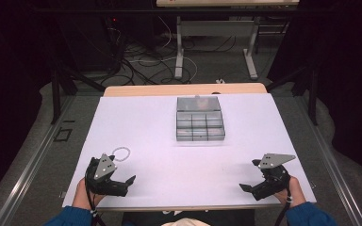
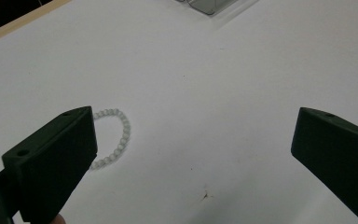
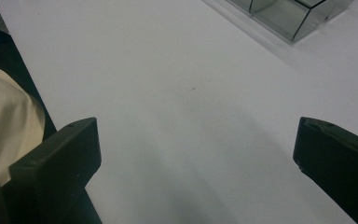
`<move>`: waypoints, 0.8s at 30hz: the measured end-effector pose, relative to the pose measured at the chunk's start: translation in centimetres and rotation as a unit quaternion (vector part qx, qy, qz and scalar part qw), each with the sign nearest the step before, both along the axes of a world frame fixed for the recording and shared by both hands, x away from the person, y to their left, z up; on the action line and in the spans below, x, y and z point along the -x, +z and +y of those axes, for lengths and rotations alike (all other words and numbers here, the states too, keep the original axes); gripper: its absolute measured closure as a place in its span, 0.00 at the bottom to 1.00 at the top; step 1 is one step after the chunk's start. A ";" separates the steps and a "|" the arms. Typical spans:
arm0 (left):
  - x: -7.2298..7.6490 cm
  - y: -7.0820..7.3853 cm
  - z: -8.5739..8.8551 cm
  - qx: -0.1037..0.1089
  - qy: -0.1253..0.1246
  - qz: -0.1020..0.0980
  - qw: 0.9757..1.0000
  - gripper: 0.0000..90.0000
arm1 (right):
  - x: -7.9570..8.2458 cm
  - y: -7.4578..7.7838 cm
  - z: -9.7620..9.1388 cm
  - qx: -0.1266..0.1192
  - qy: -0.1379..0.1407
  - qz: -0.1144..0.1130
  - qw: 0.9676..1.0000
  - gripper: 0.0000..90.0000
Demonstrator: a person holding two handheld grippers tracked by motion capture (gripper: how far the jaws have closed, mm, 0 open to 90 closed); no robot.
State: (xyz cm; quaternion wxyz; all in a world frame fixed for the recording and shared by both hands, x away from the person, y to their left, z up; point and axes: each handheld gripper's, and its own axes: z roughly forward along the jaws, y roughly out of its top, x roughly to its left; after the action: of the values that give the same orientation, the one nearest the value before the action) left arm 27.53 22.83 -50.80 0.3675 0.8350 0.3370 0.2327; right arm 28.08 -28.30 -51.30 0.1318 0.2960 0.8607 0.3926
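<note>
Both claws sit low at the near edge of the white surface, so the work looks to be at its opening step: nothing is held. The left claw is spread wide, and the bead bracelet lies flat just beyond it, close but apart; in the left gripper view the bracelet curls beside the left-hand jaw, which covers part of its loop. The right claw is likewise spread and bare, well apart from everything. The next move probably calls for the left claw to swing toward the bracelet and close on one side of the loop, then carry it to the clear compartment box farther back at the middle. The box's far end is reflective and hard to read; what it holds I cannot tell.
</note>
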 end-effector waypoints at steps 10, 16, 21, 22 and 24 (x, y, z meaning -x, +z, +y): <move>-0.1 0.0 0.1 -0.007 0.001 0.003 1.000 0.00 | 0.0 -0.1 0.0 0.001 0.004 0.001 1.000 0.00; -0.4 0.0 0.2 -0.014 0.004 0.001 1.000 0.00 | 0.1 0.0 0.0 0.003 0.004 0.010 1.000 0.00; -1.3 -0.3 0.5 -0.013 0.014 0.014 1.000 0.00 | 0.0 0.0 0.0 0.006 0.005 0.003 1.000 0.00; -1.5 -0.3 0.6 -0.014 0.017 0.011 1.000 0.00 | 0.0 0.0 0.0 0.006 0.005 0.004 1.000 0.00; -1.9 -0.4 0.7 -0.016 0.019 0.016 1.000 0.00 | 0.0 0.0 0.0 0.007 0.006 0.003 1.000 0.00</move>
State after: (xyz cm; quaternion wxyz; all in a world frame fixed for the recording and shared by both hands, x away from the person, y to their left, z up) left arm 29.38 23.52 -51.21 0.3442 0.8376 0.3550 0.2321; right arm 28.12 -28.28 -51.32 0.1288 0.2910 0.8657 0.3864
